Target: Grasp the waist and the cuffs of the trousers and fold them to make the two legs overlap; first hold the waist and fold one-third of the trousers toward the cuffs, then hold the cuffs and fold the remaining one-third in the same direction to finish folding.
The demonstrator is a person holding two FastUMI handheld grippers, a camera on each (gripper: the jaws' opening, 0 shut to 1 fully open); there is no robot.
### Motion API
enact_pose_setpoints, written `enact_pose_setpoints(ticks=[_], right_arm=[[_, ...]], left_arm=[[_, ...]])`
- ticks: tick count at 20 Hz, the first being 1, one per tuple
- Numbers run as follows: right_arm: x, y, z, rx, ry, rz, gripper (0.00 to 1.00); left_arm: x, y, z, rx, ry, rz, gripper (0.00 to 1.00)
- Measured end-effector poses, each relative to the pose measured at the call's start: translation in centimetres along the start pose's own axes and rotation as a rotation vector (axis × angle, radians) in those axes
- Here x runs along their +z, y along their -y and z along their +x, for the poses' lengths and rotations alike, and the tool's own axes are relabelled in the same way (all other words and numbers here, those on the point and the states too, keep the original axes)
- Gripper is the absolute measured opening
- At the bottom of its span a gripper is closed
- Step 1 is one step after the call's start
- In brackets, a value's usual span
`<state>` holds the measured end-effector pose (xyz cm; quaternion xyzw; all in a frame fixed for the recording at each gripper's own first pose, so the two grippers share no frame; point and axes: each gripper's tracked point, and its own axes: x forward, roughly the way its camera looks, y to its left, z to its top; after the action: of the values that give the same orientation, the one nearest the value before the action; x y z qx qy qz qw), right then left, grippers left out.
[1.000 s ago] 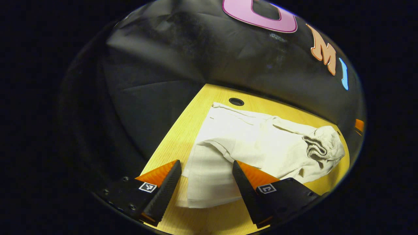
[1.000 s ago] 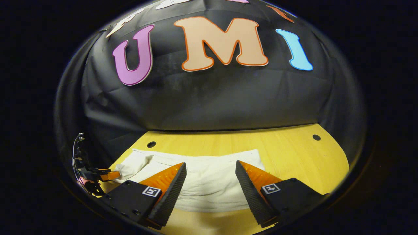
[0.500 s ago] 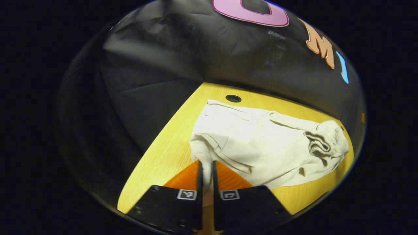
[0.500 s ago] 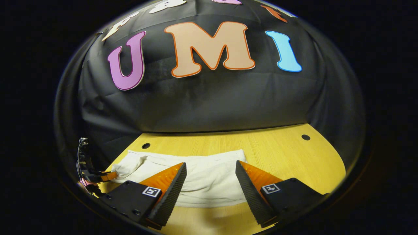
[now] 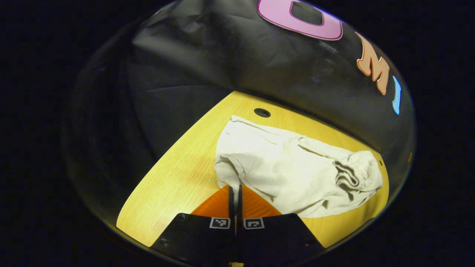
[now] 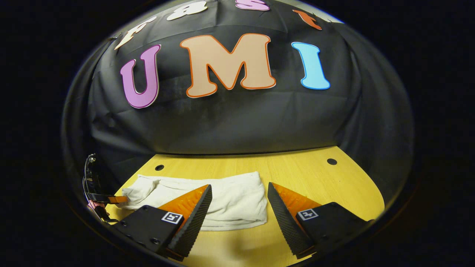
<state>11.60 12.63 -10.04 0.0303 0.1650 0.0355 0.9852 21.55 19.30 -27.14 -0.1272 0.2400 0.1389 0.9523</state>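
In the left gripper view, the left claw [image 5: 235, 191] is pinching a fold of the cream trousers [image 5: 289, 167] at 6 o'clock, fingers nearly together on the cloth. The trousers are lying crumpled on the yellow tabletop [image 5: 178, 185], their ribbed waistband [image 5: 347, 176] bunched toward 3 o'clock. In the right gripper view, the right claw [image 6: 239, 202] is hovering wide apart over the trousers' near edge. Square coded markers [image 6: 170, 217] are sitting on the fingers; no readable writing.
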Motion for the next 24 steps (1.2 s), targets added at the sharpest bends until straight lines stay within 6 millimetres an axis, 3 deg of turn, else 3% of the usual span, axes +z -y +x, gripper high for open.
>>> enact_pose_setpoints(ticks=[3,7,8,12,14,16,19,21,24], right_arm=[[0.4,1.7,-1.0,-0.002,0.004,-0.006,0.92],[0.5,3.5,-1.7,0.018,-0.003,-0.004,0.96],[0.4,4.0,-1.9,0.022,-0.006,-0.009,0.92],[0.5,5.5,-2.4,0.058,-0.008,-0.013,0.92],[0.9,6.4,-3.0,0.076,0.001,-0.028,0.96],[0.9,7.7,-3.3,0.086,0.000,-0.031,0.92],[1.1,9.5,-3.3,0.095,0.004,-0.005,0.92],[1.2,10.8,-3.6,0.090,0.007,-0.003,0.96],[0.7,12.5,-3.7,0.081,-0.005,-0.017,0.96]], left_arm=[[2.9,2.6,-1.9,-0.028,0.059,-0.020,0.00],[6.7,8.5,-4.7,-0.099,0.142,0.003,0.00],[7.4,10.7,-5.2,-0.122,0.156,0.021,0.00],[9.5,20.3,-7.4,-0.227,0.211,0.117,0.00],[9.6,25.1,-8.7,-0.271,0.231,0.190,0.00],[9.1,30.1,-9.7,-0.324,0.247,0.242,0.00],[5.8,35.6,-10.5,-0.390,0.205,0.328,0.00],[2.9,38.1,-9.7,-0.416,0.163,0.378,0.00],[-0.8,40.1,-6.5,-0.421,0.109,0.417,0.00]])
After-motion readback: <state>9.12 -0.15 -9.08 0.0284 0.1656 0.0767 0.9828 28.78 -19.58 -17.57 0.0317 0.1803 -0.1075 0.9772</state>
